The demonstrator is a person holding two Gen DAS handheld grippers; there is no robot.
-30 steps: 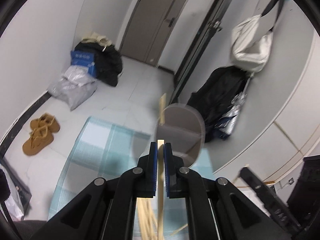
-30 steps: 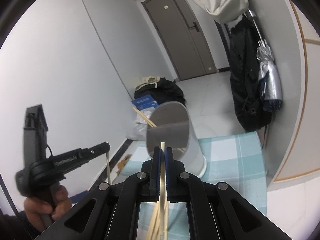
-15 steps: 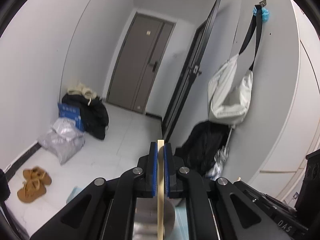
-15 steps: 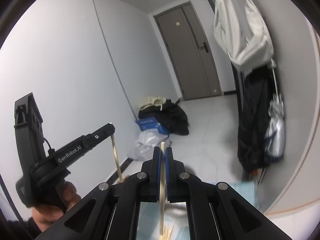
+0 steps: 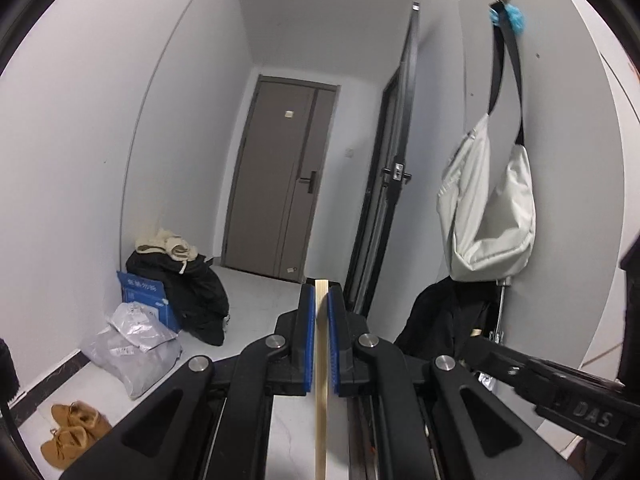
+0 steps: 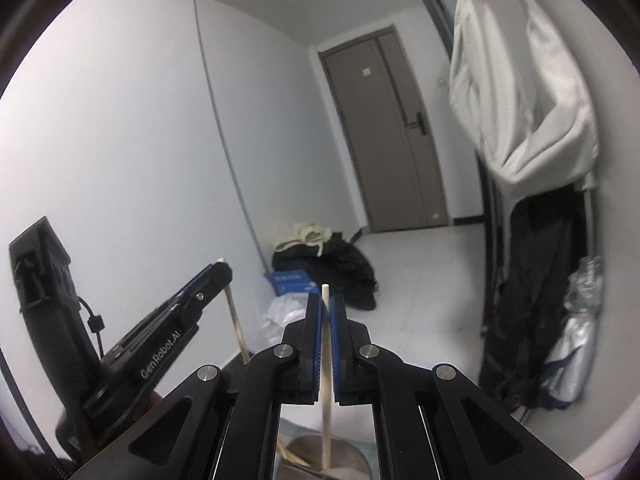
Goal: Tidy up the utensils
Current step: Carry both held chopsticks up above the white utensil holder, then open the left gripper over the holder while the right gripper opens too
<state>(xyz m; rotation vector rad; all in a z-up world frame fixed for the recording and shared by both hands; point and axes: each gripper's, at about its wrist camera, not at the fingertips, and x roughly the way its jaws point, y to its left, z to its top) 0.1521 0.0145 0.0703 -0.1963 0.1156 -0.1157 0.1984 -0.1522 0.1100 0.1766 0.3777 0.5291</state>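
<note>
Wooden chopstick clamped in left hand-held gripper, second chopstick in right hand-held gripper; we've lifted both above holder, insertion next.

pale wood chopstick, blue tool pads, possibly teal-checked cloth.
</note>
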